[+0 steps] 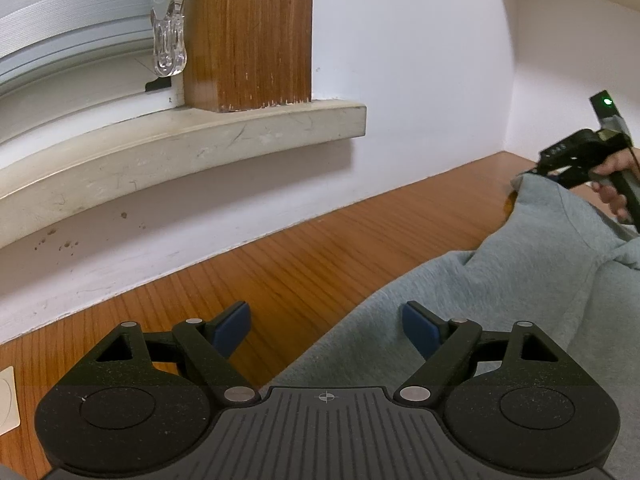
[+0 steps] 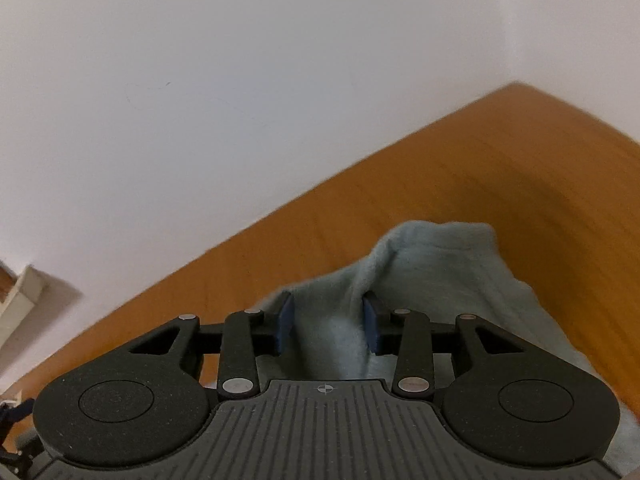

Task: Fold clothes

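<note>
Left gripper (image 1: pixel 326 330) jaws wide, empty; right gripper (image 2: pixel 329 326) jaws parted astride grey garment (image 2: pixel 420 272) fold — contact unclear; garment cut off by frame edge on worktop (image 1: pixel 300 264).

A wooden tabletop with orange-brown grain (image 1: pixel 304 264) runs up against a plain white wall (image 1: pixel 408 56). A scuffed cream-coloured window sill (image 1: pixel 180 148) juts from that wall, and a vertical brown wooden post (image 1: pixel 248 32) stands on it. Beside the post hangs a clear plastic clip (image 1: pixel 169 46) in front of white window blinds (image 1: pixel 72 24). Small dark specks (image 1: pixel 60 242) mark the wall below the sill.
</note>
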`<state>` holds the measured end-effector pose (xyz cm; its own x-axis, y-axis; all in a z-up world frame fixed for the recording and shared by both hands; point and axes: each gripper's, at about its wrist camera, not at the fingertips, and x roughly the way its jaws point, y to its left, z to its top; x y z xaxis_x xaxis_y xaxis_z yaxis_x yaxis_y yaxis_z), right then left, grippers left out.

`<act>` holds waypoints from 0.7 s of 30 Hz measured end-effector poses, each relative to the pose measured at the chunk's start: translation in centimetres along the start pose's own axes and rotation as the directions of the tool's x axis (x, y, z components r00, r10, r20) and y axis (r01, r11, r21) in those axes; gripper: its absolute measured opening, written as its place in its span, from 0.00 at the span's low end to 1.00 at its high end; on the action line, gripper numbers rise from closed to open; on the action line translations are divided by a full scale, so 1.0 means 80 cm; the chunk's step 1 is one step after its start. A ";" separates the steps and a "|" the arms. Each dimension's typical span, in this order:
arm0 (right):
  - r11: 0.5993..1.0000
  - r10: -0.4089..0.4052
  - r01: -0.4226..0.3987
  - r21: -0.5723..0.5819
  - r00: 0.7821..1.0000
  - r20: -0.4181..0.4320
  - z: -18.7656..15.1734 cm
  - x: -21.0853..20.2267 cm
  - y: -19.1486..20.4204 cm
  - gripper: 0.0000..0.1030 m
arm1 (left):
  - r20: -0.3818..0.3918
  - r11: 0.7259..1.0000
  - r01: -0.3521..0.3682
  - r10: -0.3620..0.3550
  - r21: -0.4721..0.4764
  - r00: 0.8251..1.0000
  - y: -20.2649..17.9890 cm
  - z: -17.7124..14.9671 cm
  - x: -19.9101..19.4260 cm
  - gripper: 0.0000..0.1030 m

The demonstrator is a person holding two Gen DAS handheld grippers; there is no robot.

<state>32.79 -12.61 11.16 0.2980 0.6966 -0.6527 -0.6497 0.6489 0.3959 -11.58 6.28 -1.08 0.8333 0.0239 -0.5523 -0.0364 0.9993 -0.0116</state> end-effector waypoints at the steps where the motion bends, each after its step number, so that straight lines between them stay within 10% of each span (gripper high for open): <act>1: 1.000 0.022 -0.022 0.004 0.999 0.029 0.002 -0.001 0.001 0.37 | 0.000 1.000 0.000 0.000 0.000 1.000 0.000 0.000 0.000 0.83; 11: 0.994 -0.100 0.104 -0.019 0.983 0.156 0.003 -0.061 -0.020 0.45 | -0.001 1.000 -0.003 0.003 0.004 1.000 -0.002 0.000 -0.001 0.84; 21: 0.993 0.020 -0.019 -0.117 1.000 0.008 -0.022 -0.084 0.014 0.47 | 0.009 1.000 -0.017 0.017 0.004 1.000 -0.003 0.000 -0.004 0.85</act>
<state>28.80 -17.13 14.84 0.2903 0.7118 -0.6396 -0.7327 0.5952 0.3299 -11.83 6.00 -0.95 0.8375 0.0415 -0.5448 -0.0489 0.9988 0.0010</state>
